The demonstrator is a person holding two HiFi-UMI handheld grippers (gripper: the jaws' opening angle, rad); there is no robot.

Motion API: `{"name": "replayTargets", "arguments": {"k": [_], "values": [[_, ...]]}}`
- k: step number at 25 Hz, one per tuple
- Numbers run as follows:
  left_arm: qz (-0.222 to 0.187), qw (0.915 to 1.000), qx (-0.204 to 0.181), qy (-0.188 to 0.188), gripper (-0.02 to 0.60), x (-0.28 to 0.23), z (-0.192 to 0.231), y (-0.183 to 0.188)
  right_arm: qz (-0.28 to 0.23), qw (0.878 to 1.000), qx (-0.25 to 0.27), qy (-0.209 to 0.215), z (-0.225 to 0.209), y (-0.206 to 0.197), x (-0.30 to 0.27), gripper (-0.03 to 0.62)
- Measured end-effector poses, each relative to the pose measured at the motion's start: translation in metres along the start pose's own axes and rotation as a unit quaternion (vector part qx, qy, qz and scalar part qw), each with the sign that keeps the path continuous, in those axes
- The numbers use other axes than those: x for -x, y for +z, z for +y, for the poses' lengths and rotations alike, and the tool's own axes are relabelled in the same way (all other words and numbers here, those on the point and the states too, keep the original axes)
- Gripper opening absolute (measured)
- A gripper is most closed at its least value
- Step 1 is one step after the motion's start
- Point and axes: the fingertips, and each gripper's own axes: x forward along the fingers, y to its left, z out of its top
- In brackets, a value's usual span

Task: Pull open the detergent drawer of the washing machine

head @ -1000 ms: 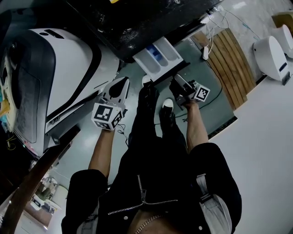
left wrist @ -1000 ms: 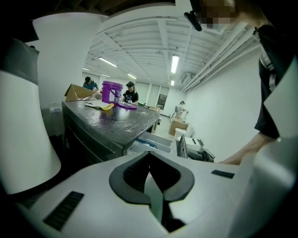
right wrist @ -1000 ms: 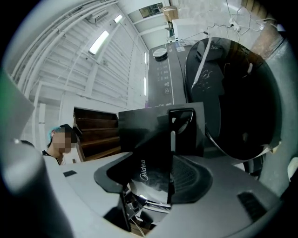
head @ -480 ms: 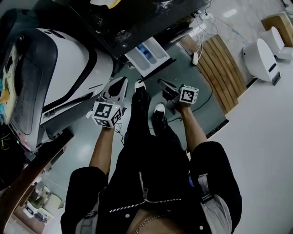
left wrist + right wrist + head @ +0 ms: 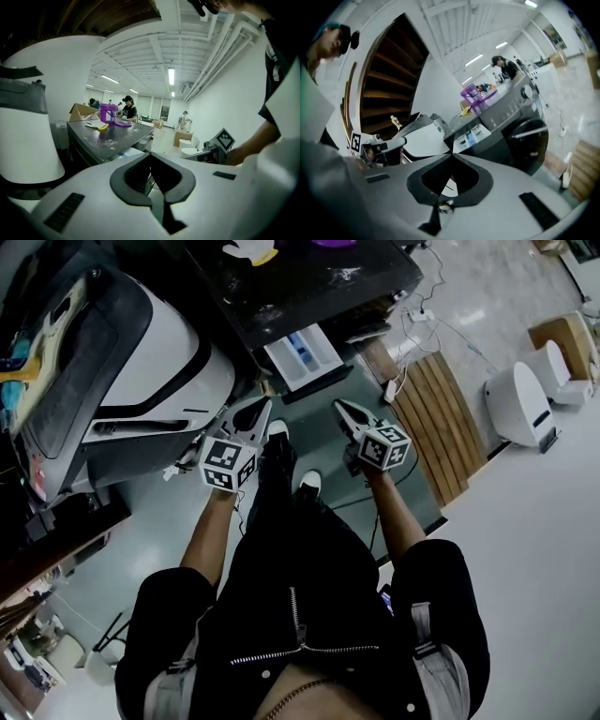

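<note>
Already done, apparently: detergent drawer [image 5: 302, 354] stands pulled out from washing machine [image 5: 309, 282] front, upper centre of head view. Left gripper [image 5: 263, 407] and right gripper [image 5: 339, 407] hang clear below it, jaws clenched, nothing between. Full extension hard to judge; nothing obviously left.

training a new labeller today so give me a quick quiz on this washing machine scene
1. True or false: the detergent drawer stands pulled out of the washing machine.
2. What does the right gripper hold? A) the drawer B) a cable C) nothing
3. What colour is the jug on top of the machine?
Key: 1 true; 2 C, its jaws are together with nothing between them; 3 purple.
</note>
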Motion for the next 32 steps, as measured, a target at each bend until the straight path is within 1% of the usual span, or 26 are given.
{"name": "replayTargets", "arguments": {"k": [3,6,8,12,14,18,24,32], "values": [[-0.011,0.9998,-0.01,0.012,0.018,0.014,-0.008,0.011,-0.002,0.995,0.094,-0.018,0.026,0.027,0.01,0.005],[-0.027,0.9991,-0.021,0.026,0.018,0.024,-0.012,0.023,-0.008,0.985,0.172,-0.026,0.043,0.046,0.021,0.005],[-0.036,0.9984,-0.026,0.034,0.018,0.032,-0.014,0.029,-0.018,0.978,0.205,-0.032,0.056,0.058,0.028,0.005],[-0.055,0.9965,-0.034,0.053,0.018,0.048,-0.016,0.042,-0.045,0.967,0.248,-0.043,0.077,0.08,0.045,0.005],[-0.065,0.9952,-0.04,0.06,0.018,0.054,-0.016,0.051,-0.059,0.962,0.261,-0.05,0.083,0.091,0.054,0.005],[-0.08,0.9931,-0.048,0.071,0.018,0.063,-0.015,0.062,-0.08,0.957,0.271,-0.059,0.09,0.105,0.067,0.005],[-0.088,0.9913,-0.054,0.081,0.018,0.077,-0.016,0.063,-0.095,0.953,0.282,-0.057,0.102,0.105,0.082,0.005],[-0.093,0.9909,-0.053,0.081,0.018,0.083,-0.015,0.066,-0.104,0.95,0.289,-0.063,0.112,0.106,0.084,0.005]]}}
